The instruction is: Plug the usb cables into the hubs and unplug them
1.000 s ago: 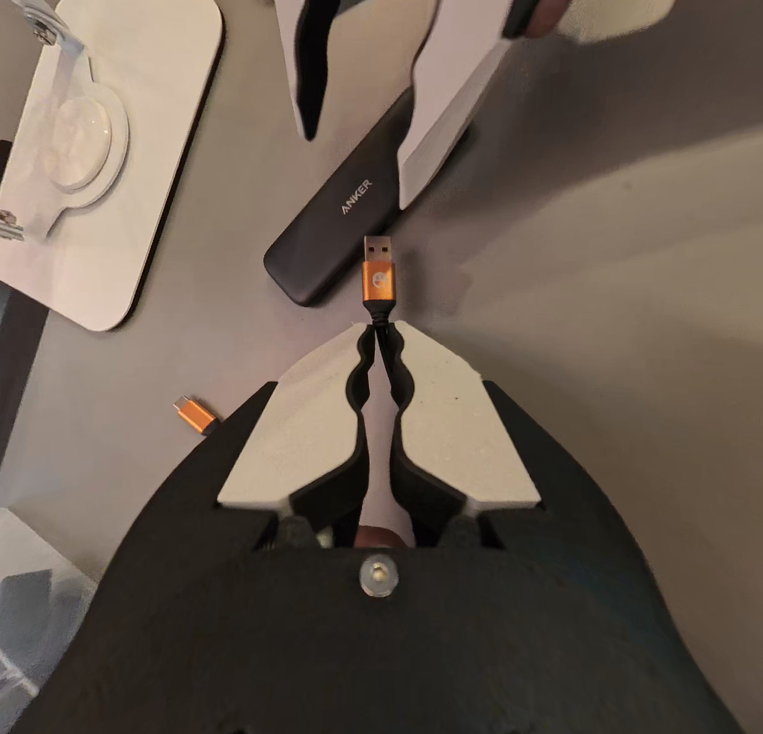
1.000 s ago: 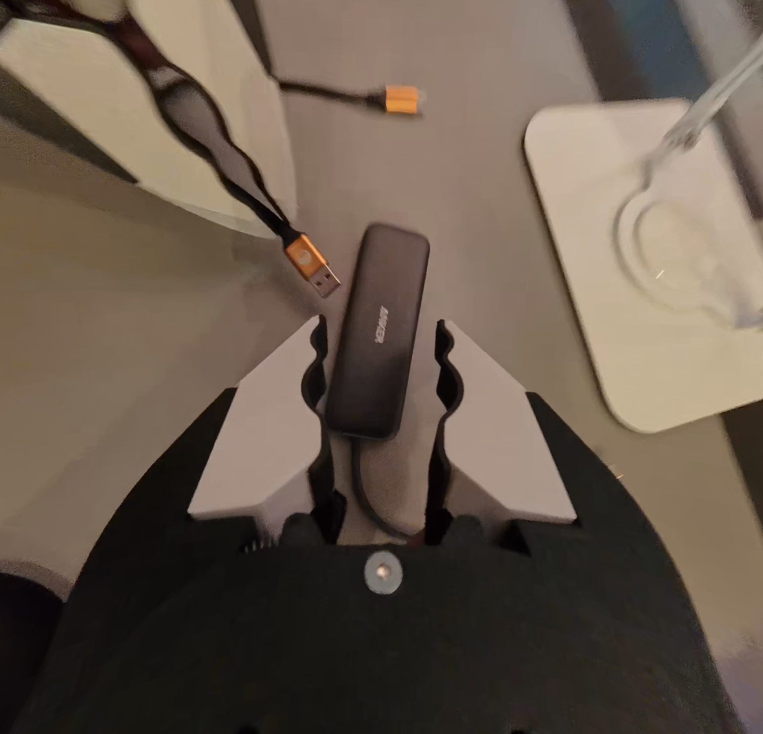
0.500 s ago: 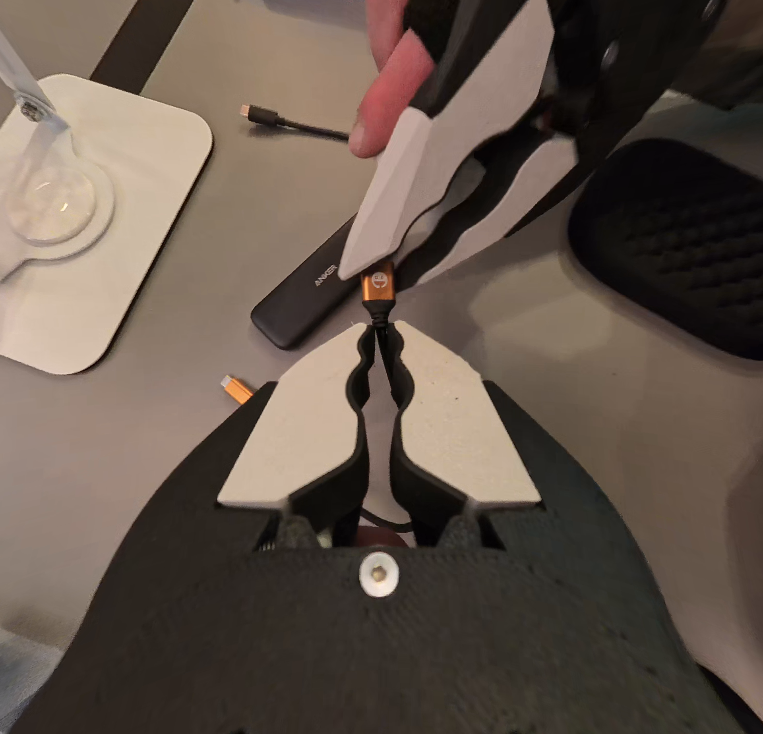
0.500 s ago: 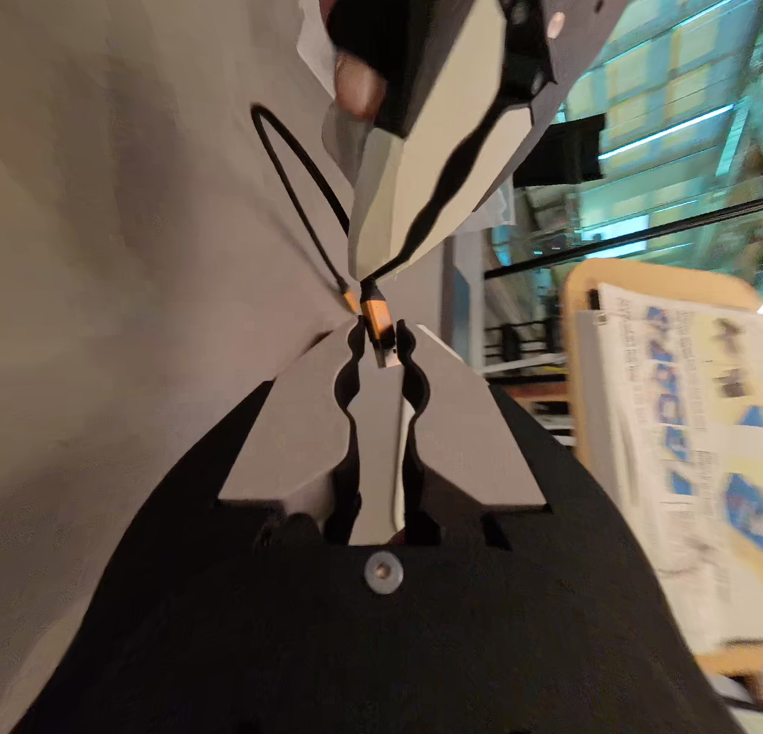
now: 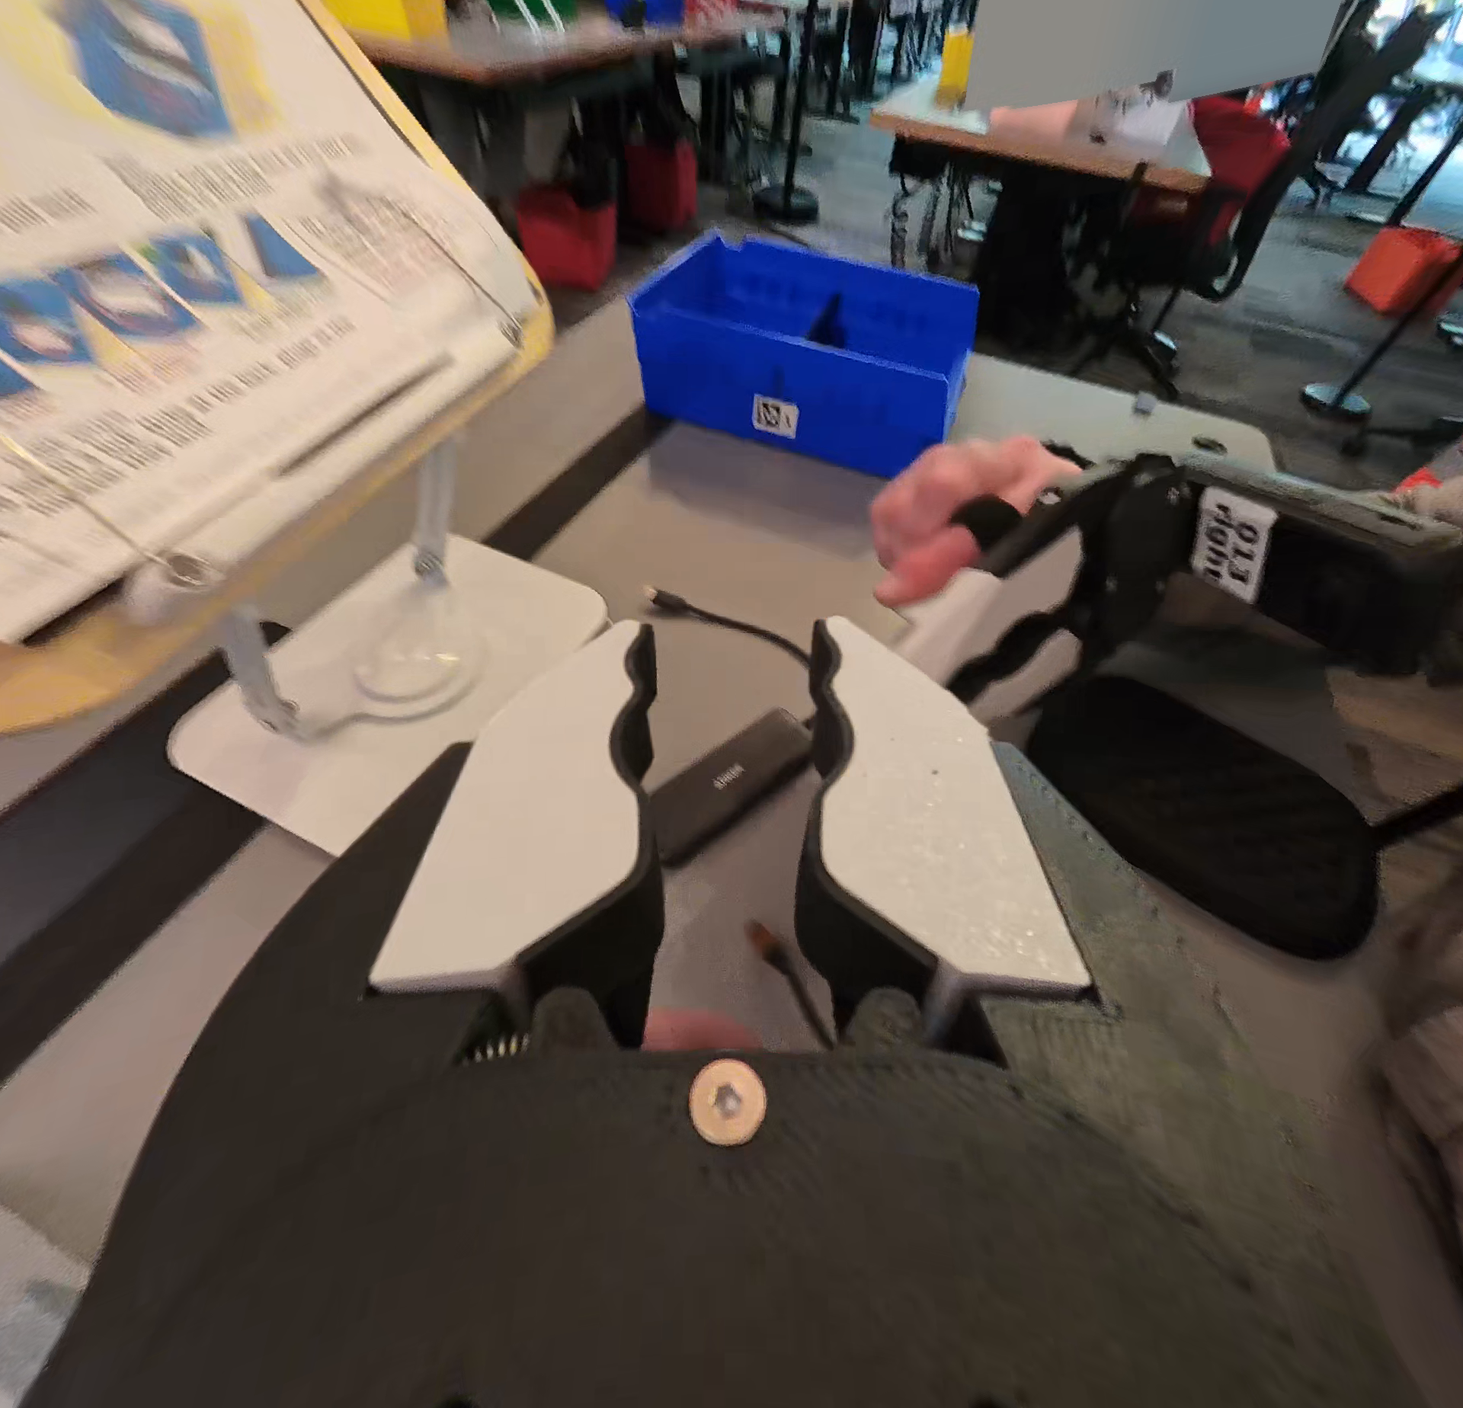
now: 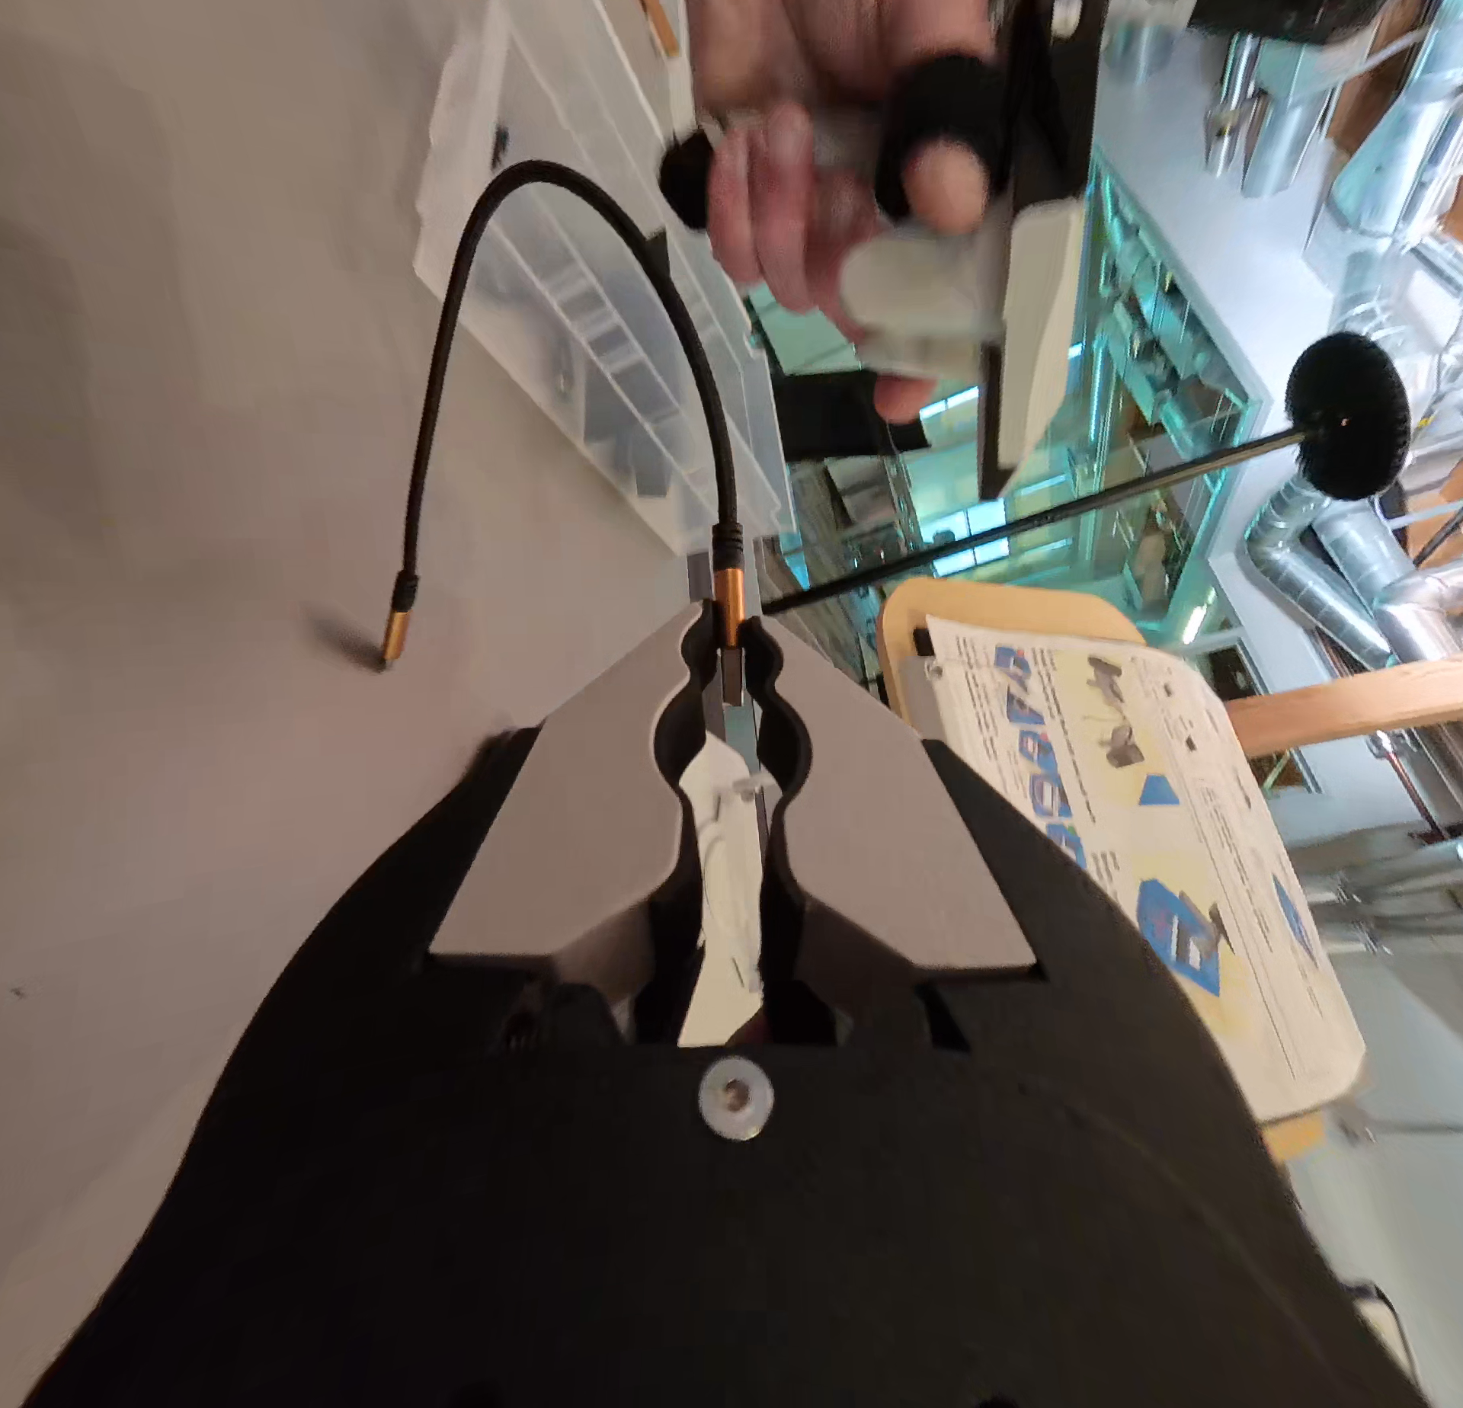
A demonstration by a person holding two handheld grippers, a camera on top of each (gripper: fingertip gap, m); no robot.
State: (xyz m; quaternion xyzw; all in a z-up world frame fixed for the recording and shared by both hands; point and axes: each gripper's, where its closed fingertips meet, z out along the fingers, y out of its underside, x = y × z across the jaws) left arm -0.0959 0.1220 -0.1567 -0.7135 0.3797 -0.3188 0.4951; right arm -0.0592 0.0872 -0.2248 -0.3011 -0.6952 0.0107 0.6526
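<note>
Our right gripper (image 6: 732, 642) clamps the USB cable (image 6: 507, 436) by its orange plug, so it can be steered. Our left gripper (image 5: 732, 657) gapes empty above the hub (image 5: 732, 776), mid-table (image 5: 752, 515).

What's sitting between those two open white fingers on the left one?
In the left wrist view, the black hub lies on the grey table, framed between the open left gripper fingers, untouched.
</note>
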